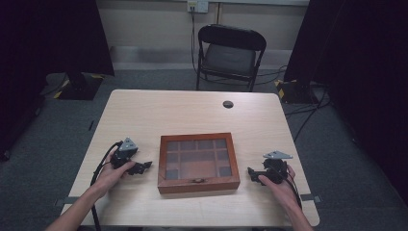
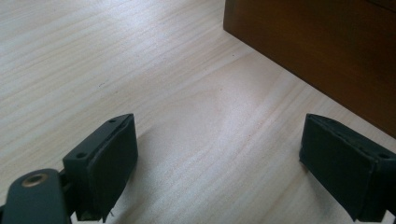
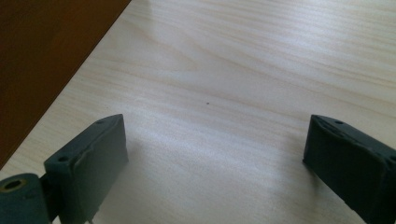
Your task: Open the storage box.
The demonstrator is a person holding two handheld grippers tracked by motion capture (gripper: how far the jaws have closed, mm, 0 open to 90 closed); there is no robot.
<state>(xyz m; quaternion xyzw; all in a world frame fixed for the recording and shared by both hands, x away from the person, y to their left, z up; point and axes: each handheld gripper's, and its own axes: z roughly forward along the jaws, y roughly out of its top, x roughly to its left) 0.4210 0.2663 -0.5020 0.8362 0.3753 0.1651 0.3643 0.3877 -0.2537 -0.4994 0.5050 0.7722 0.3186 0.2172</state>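
A brown wooden box (image 1: 198,162) with a glass lid over several compartments lies shut at the middle front of the light wooden table (image 1: 192,110). A small latch sits on its front edge. My left gripper (image 1: 146,166) rests on the table just left of the box, jaws wide open and empty, pointing at the box's side wall (image 2: 322,51). My right gripper (image 1: 251,172) rests just right of the box, also open and empty, with the box's wall (image 3: 46,60) at the left of its view. Neither gripper touches the box.
A round dark cable grommet (image 1: 228,104) sits in the table's far right part. A black folding chair (image 1: 231,55) stands behind the table. Dark curtains hang at both sides, and cables lie on the floor at the right.
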